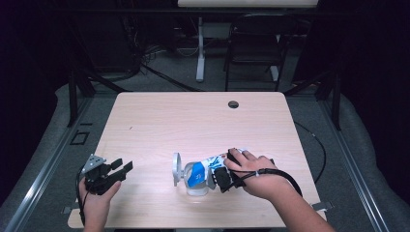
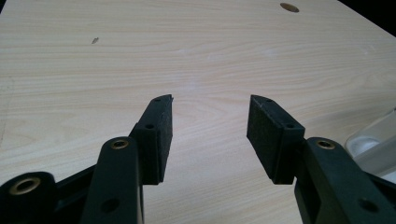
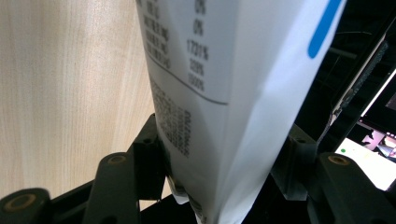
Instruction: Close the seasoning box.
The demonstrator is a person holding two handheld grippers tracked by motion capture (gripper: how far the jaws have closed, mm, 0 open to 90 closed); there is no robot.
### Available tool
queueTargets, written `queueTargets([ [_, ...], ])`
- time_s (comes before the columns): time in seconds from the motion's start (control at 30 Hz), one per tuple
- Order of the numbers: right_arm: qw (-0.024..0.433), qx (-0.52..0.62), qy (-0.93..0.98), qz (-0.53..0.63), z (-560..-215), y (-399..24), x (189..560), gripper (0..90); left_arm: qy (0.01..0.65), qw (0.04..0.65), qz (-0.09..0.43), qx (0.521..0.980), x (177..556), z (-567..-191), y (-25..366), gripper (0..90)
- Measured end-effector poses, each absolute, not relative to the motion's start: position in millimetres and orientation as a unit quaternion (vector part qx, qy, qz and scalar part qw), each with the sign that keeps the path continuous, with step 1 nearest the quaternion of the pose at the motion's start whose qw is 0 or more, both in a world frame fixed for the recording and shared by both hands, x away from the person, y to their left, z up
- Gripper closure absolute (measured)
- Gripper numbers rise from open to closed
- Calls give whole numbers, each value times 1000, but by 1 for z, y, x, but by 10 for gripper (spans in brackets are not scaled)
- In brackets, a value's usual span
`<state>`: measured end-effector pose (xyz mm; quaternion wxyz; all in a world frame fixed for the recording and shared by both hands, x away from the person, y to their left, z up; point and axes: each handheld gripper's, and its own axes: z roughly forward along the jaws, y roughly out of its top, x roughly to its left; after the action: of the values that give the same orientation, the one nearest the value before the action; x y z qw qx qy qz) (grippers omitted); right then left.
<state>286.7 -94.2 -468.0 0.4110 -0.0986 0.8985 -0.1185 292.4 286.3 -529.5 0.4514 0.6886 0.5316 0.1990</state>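
Right gripper (image 1: 223, 178), at about 5 o'clock on the table (image 1: 193, 116), has its jaws clamped on a white-and-blue carton (image 1: 205, 169) tipped on its side over a clear cup (image 1: 197, 186); the carton's printed panel (image 3: 210, 93) sits pinched between both pads. Left gripper (image 1: 121, 169), at about 8 o'clock near the front-left corner, hangs with jaws spread wide, bare wood between them. The cup's rim (image 2: 373, 144) shows at 3 o'clock in the left gripper view.
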Motion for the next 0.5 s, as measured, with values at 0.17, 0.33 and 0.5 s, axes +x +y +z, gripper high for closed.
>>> queueTargets([
  [0.17, 410, -99, 899, -117, -468, -94, 287, 454, 532, 450, 199, 689, 292, -530, 287, 509],
  [0.33, 411, -100, 898, -121, -467, -94, 287, 455, 532, 451, 199, 689, 292, -530, 287, 509],
  [0.5, 410, -99, 898, -124, -467, -94, 286, 456, 532, 450, 198, 689, 292, -530, 287, 509],
])
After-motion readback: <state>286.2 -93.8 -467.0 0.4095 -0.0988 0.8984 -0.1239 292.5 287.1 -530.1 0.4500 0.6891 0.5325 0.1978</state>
